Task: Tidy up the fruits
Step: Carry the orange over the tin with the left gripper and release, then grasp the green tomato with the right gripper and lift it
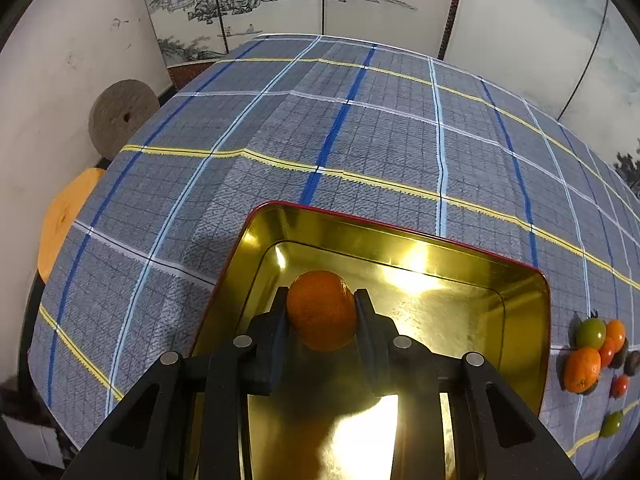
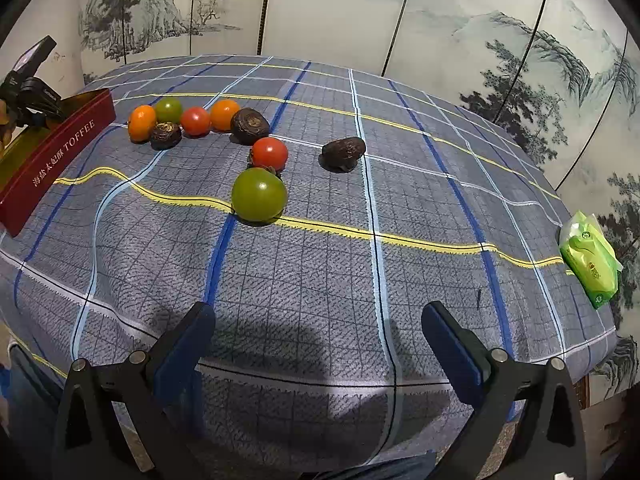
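Left gripper (image 1: pixel 321 304) pinches an orange (image 1: pixel 321 310) between both fingers, held over the gold tin tray (image 1: pixel 520 304), near the tray's left wall. Right gripper (image 2: pixel 318 332) spread wide, holds nothing, hovers over the tablecloth (image 2: pixel 360 272) near edge. Remaining fruit cluster (image 2: pixel 224 136) sits mid-table just beside the tray's red side (image 2: pixel 60 152). Green packet (image 2: pixel 590 268) at the right edge.

A blue plaid tablecloth (image 2: pixel 320 272) covered the table. A green tissue pack (image 2: pixel 589 261) lay at its three-o'clock edge. Painted landscape screen panels (image 2: pixel 440 12) stood at twelve o'clock. In the left wrist view, a grey stone disc (image 1: pixel 120 118) and a yellow round stool (image 1: pixel 66 216) sat at nine o'clock.
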The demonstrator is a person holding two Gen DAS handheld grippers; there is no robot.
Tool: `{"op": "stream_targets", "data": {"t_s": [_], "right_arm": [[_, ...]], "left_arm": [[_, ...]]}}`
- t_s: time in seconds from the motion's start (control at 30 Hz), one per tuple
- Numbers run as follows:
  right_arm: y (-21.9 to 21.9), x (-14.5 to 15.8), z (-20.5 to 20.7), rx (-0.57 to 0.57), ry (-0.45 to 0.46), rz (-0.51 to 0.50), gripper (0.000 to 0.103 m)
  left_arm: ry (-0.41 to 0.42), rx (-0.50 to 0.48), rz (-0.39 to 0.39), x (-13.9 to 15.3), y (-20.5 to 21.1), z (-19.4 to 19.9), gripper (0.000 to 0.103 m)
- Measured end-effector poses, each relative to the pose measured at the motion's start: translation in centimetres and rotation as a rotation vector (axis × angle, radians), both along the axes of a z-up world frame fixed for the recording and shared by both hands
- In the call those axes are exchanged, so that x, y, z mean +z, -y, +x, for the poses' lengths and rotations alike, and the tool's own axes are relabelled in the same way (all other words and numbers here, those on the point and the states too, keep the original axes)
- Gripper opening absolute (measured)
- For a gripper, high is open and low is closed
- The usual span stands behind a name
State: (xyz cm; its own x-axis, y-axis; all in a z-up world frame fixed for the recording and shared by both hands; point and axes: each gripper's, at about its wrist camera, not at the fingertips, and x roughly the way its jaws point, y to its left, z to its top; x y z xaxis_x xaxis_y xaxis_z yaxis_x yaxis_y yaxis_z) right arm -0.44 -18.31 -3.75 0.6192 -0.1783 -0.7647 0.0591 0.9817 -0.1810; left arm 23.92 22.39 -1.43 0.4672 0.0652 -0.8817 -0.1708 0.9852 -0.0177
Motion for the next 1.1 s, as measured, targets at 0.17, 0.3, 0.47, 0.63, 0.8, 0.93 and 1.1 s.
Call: {"op": "stream_targets", "data": {"t_s": [0.17,0.3,0.47,0.63,0.8,0.93,1.1], "right_arm": [[-0.3,0.0,0.2,0.007,-0.004,-0.010,0.102],[-0.2,0.2,-0.2,0.003,0.001,-0.016,0.102],[0.4,0.5,-0.7,-0.017,0.007,-0.012,0.102],[1.1,0.9,-1.2,-0.036,0.024,-0.002,0.102],[2.4,1.0,-0.6,-0.059,0.053,0.015,0.102],[2.5,1.0,1.2,-0.031,0.072,0.056,0.102],[1.5,1.1,4.7,0.039,0.041,0.182,0.093]], "left_arm": [[-0.009,0.000,0.004,-0.6,0.0,0.2,0.033],[-0.021,-0.006,0.007,-1.1,-0.1,0.3,0.034],[-0.012,0.002,-0.016,-0.6,-0.2,-0.5,0.043],[0.096,-0.007,0.000,2.1,-0.2,-2.8,0.077],[0.237,-0.033,-0.015,5.5,0.0,-6.9,0.078],[0.376,-0.042,-0.058,7.6,0.7,-12.9,0.087],[0.431,-0.083,-0.112,7.1,2.1,-20.0,0.088]]}}
